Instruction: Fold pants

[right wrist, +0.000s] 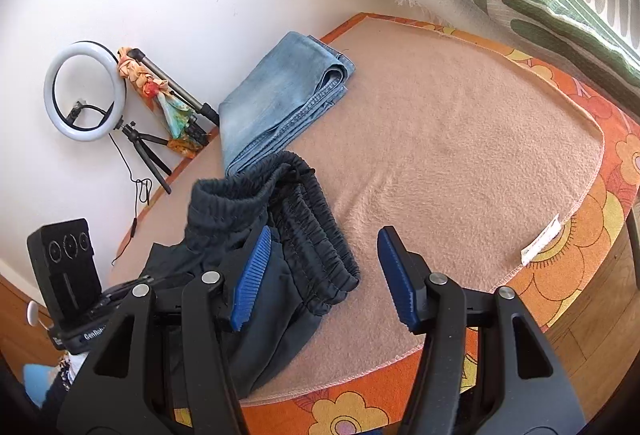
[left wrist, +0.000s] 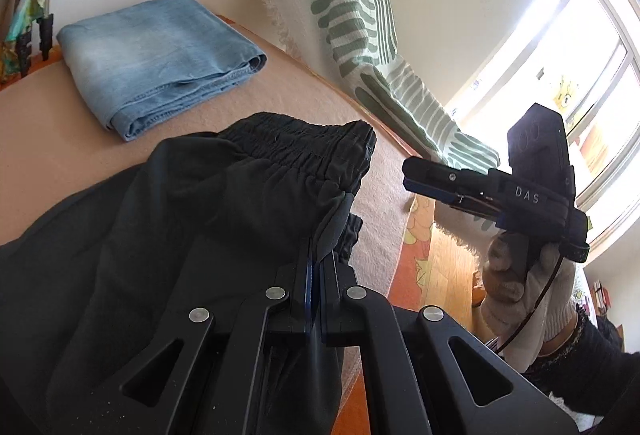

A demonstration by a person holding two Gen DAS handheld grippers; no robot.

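Left gripper (left wrist: 318,267): jaws closed, clamping a fold of the black pants (left wrist: 168,203) just below the elastic waistband. Right gripper (right wrist: 320,275): jaws spread wide, nothing between them; its left pad (right wrist: 252,275) sits over the pants (right wrist: 280,235) fabric, contact not determinable. The pants lie bunched on one pink blanket (right wrist: 460,155). One folded pair of jeans (right wrist: 280,95) lies beyond them. One ring light (right wrist: 84,91) stands against the wall.

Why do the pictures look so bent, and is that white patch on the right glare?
Left wrist view: the window is blown out white with daylight, while the black pants lose detail. Right wrist view: even light, sharp, but the fisheye bows the beige blanket edge and darkens the corners.
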